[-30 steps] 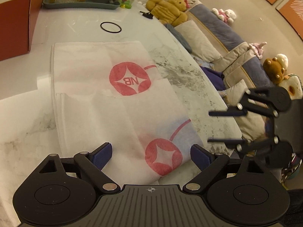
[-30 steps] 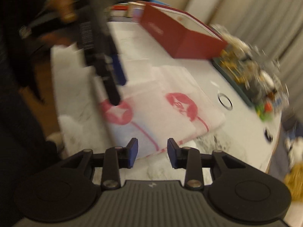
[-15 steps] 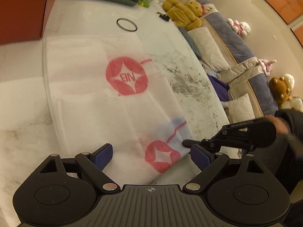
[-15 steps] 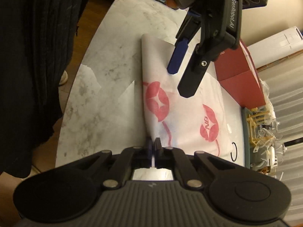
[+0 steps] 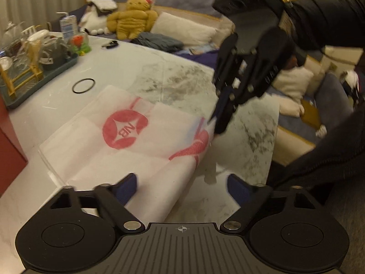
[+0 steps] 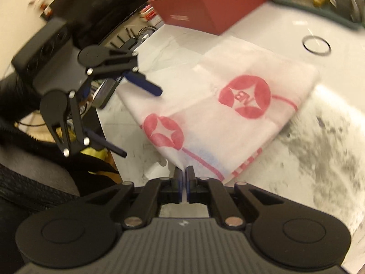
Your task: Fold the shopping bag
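A white shopping bag (image 5: pixel 136 137) with red star logos lies partly folded on the marble table (image 5: pixel 173 77). In the right wrist view my right gripper (image 6: pixel 183 173) is shut on the bag's (image 6: pixel 228 114) near corner, and the fabric rises slightly into the jaws. The left wrist view shows the same right gripper (image 5: pixel 216 123) pinching the bag's right corner from above. My left gripper (image 5: pixel 182 187) stands open over the bag's near edge, with one pad above the fabric and nothing between its fingers. From the right wrist view the left gripper (image 6: pixel 141 123) hangs open beside the bag's left end.
A red box (image 6: pixel 209 6) stands behind the bag. A black ring (image 5: pixel 83 86) lies on the table beyond it. A teal tray (image 5: pixel 34 68) with glassware sits at the back. A sofa with a plush toy (image 5: pixel 132 20) runs past the table's edge (image 5: pixel 273 137).
The right gripper, shut on the bag's corner since half a second ago, has raised it a little. The left gripper has swung round, so its view now faces the sofa.
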Tool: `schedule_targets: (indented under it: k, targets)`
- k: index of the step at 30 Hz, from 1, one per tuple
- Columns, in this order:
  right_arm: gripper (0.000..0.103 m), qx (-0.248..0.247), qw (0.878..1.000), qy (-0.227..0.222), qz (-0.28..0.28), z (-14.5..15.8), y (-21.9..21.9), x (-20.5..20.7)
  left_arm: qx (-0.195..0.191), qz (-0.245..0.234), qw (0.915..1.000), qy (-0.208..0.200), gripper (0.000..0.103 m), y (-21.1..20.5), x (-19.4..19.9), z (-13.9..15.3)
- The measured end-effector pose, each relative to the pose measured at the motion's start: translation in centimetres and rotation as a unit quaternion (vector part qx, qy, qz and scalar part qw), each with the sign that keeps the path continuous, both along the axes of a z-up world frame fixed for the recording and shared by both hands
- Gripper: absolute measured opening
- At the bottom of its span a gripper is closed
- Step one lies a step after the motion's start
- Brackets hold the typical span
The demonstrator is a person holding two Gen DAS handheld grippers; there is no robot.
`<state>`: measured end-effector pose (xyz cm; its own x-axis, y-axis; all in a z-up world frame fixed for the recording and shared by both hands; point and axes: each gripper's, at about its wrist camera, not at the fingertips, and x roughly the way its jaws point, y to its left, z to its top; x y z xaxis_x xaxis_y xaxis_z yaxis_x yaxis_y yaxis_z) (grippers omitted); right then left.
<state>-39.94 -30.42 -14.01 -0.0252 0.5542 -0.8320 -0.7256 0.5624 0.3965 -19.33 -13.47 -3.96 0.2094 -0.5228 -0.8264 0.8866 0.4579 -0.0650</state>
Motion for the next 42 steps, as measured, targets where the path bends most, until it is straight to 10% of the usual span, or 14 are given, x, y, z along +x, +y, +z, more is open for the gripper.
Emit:
schedule_targets:
  k: [4,10,16,20,24,31,33,37,42]
  targets:
    - [0.005,0.019,1.0,0.017,-0.018,0.5,-0.9,0.4,0.081,-0.085,0.9931,-0.001,0.041,-0.9,-1.4,-1.5]
    - [0.006,0.022,0.999,0.034,-0.011,0.8,-0.5,0.3,0.094,-0.077,0.992,-0.033,0.041,-1.0,-0.8,-1.5]
    - [0.007,0.023,0.997,0.061,-0.035,-0.1,-1.0,0.3,0.074,-0.093,0.9927,0.02,0.04,-1.2,0.9,-1.6]
    - [0.053,-0.072,0.995,-0.059,0.04,0.5,1.6,-2.7,0.06,-0.103,0.9911,0.059,0.04,-1.3,2.1,-1.6]
    - [0.052,-0.119,0.939,-0.257,0.193,2.0,5.0,-8.8,0.05,-0.102,0.9888,0.097,0.04,-1.3,3.3,-1.8]
    - [0.032,-0.197,0.851,-0.386,0.296,-3.9,10.2,-11.9,0.045,-0.097,0.9873,0.118,0.04,-1.2,3.7,-1.9]
    - [0.003,-0.193,0.868,-0.354,0.29,-4.0,10.8,-10.9,0.045,-0.093,0.9873,0.121,0.04,-1.2,3.6,-1.8]
    - [0.002,-0.108,0.963,-0.137,0.206,-1.8,9.9,-5.3,0.025,-0.089,0.983,0.159,0.041,-0.5,3.4,-1.5]
    - [0.004,-0.041,0.992,0.09,0.083,-3.6,6.7,1.7,0.011,-0.038,0.9866,0.158,0.041,2.0,4.1,-1.4]
